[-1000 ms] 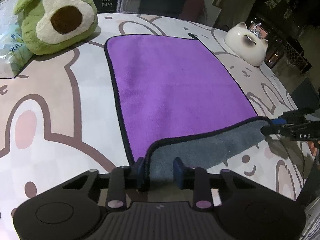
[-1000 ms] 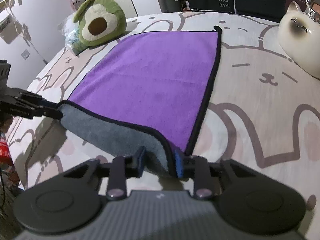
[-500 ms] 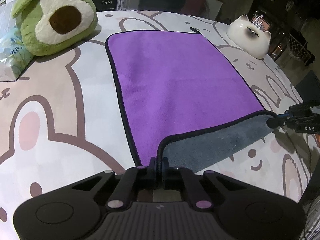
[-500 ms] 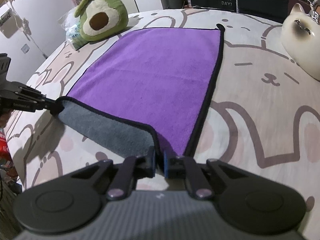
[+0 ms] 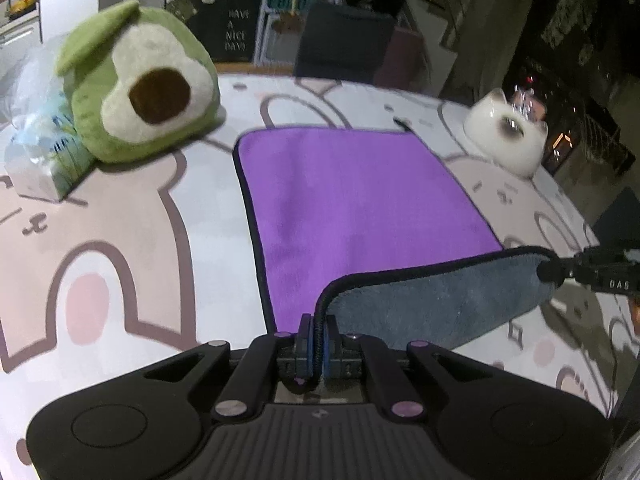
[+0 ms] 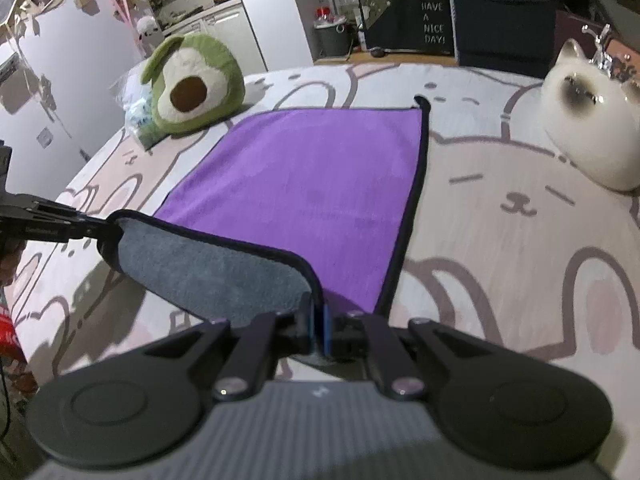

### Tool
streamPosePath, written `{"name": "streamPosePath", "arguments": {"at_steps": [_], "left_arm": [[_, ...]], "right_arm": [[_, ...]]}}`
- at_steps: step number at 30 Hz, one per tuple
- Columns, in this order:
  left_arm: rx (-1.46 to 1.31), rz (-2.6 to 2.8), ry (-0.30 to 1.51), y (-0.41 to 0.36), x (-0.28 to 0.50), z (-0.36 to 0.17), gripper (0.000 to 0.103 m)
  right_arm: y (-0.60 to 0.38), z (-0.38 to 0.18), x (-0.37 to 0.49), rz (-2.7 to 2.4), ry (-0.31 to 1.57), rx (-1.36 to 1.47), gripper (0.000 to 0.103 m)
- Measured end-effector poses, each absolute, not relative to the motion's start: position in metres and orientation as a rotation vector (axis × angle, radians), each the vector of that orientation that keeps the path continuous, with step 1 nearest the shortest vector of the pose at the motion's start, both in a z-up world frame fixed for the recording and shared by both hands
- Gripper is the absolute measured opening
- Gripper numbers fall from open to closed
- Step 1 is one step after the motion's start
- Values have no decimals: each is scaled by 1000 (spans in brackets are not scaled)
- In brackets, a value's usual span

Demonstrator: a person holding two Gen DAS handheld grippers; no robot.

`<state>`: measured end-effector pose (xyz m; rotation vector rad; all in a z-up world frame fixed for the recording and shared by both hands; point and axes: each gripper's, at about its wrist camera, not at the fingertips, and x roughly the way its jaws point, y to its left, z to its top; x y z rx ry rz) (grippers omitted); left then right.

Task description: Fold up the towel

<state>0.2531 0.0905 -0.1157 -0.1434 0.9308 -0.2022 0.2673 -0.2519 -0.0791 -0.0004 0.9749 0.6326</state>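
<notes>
Both tongs are clamped on the towel [image 5: 360, 208]: the left gripper [image 5: 316, 340] pinches one near corner, the right gripper [image 6: 318, 328] the other, with the near hem raised, grey underside showing, and the rest flat on the table [image 5: 120, 208]. If you carry unevenly, the fold may skew or a corner may slip. Toward 12 o'clock the path is open; the avocado plush [image 5: 140, 80] sits at 10 o'clock, the cat ornament [image 6: 592, 120] at 2 o'clock.

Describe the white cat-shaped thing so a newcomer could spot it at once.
Start at the purple towel spread on the bunny-print table cover. Beyond its far right corner, apart from it, sits the cat figure: glossy white with pointed ears and a dark face. The only other big item is the green avocado plush, opposite.
</notes>
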Motion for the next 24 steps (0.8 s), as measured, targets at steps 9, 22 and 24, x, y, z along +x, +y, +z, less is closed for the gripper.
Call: {"name": "streamPosePath", "arguments": {"at_steps": [9,22,24], "left_arm": [[-150,-152,821,90,262,-94,5],[-175,-115,724,95,295,-79,5],[-176,-108,711,96,302,-78,5]], "right_arm": [[-253,-59,280,583,882,50,5],[-248,-41,315,539,781,131,5],[-247,-41,321,537,774,141,5]]}}
